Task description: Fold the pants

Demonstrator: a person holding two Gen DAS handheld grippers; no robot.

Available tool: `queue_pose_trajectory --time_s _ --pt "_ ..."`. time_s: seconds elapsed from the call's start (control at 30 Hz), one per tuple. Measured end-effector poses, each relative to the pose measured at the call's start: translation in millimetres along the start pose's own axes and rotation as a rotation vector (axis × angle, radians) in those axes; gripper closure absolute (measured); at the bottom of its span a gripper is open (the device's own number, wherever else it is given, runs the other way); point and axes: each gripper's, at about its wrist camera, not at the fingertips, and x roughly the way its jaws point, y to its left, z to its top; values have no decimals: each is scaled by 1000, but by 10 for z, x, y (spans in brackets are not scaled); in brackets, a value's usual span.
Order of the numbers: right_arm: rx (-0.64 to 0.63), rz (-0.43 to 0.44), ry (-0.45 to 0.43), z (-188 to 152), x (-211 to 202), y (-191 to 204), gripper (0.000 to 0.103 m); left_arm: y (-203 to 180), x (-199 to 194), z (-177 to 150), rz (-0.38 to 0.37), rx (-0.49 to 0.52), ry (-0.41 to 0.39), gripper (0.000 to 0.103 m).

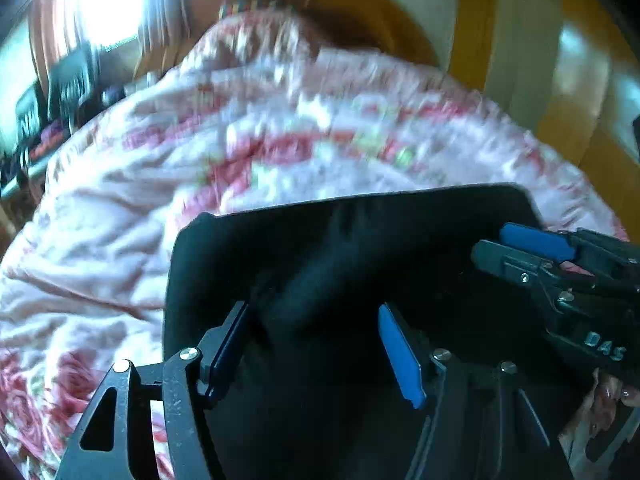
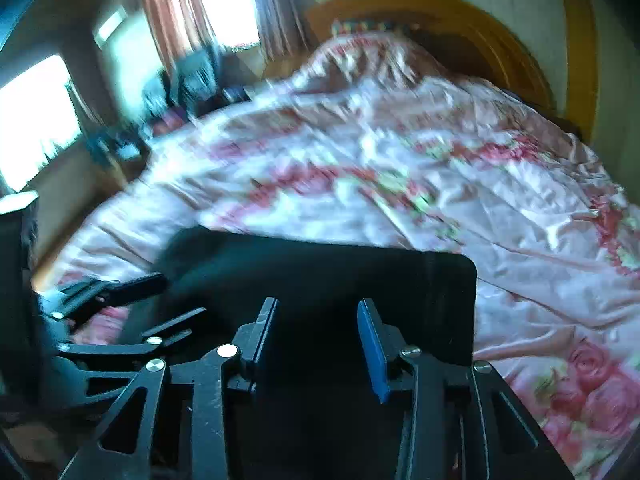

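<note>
The black pants [image 1: 340,248] lie folded into a flat dark rectangle on the pink floral bedspread [image 1: 120,208]. My left gripper [image 1: 316,344] is open, its blue-padded fingers spread over the near part of the pants. My right gripper [image 1: 516,244] shows at the right of the left wrist view, over the pants' right edge. In the right wrist view the right gripper [image 2: 320,344] is open over the pants [image 2: 340,272], and the left gripper [image 2: 176,296] shows at the left. The frames are blurred.
The bedspread [image 2: 480,200] covers the whole bed. An orange wooden headboard [image 2: 460,20] stands at the far end. Bright windows with curtains [image 2: 224,0] and a cluttered dark shelf [image 2: 180,88] are at the left. Fingers of a hand [image 1: 616,396] show at lower right.
</note>
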Motion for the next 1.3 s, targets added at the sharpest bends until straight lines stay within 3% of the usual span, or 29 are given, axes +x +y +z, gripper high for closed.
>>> queue_pose_trajectory --time_s 0.03,0.17,0.37,0.5,0.63,0.97,1.3 --pt "3 -27 36 -13 148 -62 73 15 64 5 -6 -4 -9 33" --pt "119 -23 13 -114 345 -340 73 13 324 25 -10 -28 16 23" --pt "136 -21 -24 -168 374 -390 75 -16 376 -4 0 -11 -16 21" --pt "115 -17 -48 -169 218 -307 74 6 275 -59 -12 -20 -50 21" --pt "60 10 -69 -325 -54 -159 57 -8 112 -159 7 -32 -75 21" --pt "29 -31 -130 -945 -457 -17 56 -68 -206 -484 27 -69 -82 21" --pt "28 -39 -116 -1075 -530 -15 55 -168 -384 -824 35 -23 -105 21"
